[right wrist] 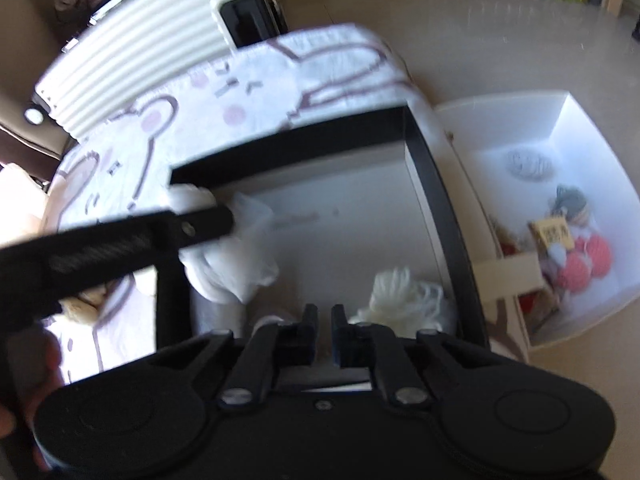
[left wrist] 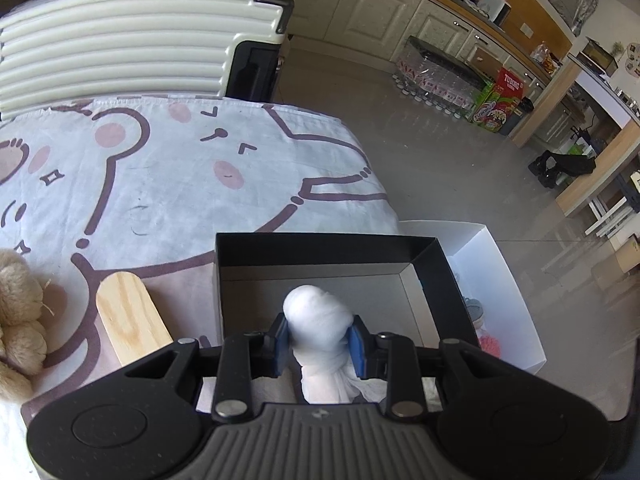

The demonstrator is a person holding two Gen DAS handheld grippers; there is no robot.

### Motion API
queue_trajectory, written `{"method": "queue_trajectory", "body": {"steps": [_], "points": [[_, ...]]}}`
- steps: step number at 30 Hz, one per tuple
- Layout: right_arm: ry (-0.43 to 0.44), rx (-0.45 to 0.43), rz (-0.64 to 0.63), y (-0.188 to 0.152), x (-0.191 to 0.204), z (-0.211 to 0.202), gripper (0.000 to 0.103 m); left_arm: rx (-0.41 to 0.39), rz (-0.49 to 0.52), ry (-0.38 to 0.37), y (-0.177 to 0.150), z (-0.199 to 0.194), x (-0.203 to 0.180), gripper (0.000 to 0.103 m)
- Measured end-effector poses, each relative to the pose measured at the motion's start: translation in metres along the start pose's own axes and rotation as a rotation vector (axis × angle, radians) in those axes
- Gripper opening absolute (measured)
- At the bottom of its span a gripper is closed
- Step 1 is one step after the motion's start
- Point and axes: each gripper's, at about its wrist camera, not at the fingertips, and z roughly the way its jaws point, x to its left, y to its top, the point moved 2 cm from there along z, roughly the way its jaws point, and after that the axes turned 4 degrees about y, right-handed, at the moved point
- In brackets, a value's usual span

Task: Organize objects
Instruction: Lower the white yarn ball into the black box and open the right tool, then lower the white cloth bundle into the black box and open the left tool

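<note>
My left gripper [left wrist: 319,342] is shut on a rolled white cloth bundle [left wrist: 316,320] and holds it over the black box [left wrist: 320,246] on the bed. The same bundle shows in the right wrist view [right wrist: 228,268], with the left gripper reaching in from the left. My right gripper [right wrist: 325,326] is nearly closed and empty, above the black box [right wrist: 436,200]. A white yarn skein [right wrist: 400,290] lies in the box near its fingertips.
A white box [right wrist: 580,128] beside the black one holds yarn balls, red and grey. A wooden board [left wrist: 128,316] and a beige plush [left wrist: 18,312] lie on the cartoon-print sheet [left wrist: 180,184]. A cream suitcase [left wrist: 120,44] stands behind.
</note>
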Motion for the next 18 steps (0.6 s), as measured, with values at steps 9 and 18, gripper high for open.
{"method": "queue_trajectory", "body": {"steps": [9, 18], "points": [[-0.008, -0.058, 0.063, -0.005, -0.023, -0.022, 0.003, 0.064, 0.003, -0.067, -0.009, 0.015, -0.021, 0.032], [-0.024, -0.121, 0.039, -0.002, -0.030, -0.050, 0.006, 0.158, 0.071, -0.064, -0.023, 0.038, -0.041, 0.032]]}}
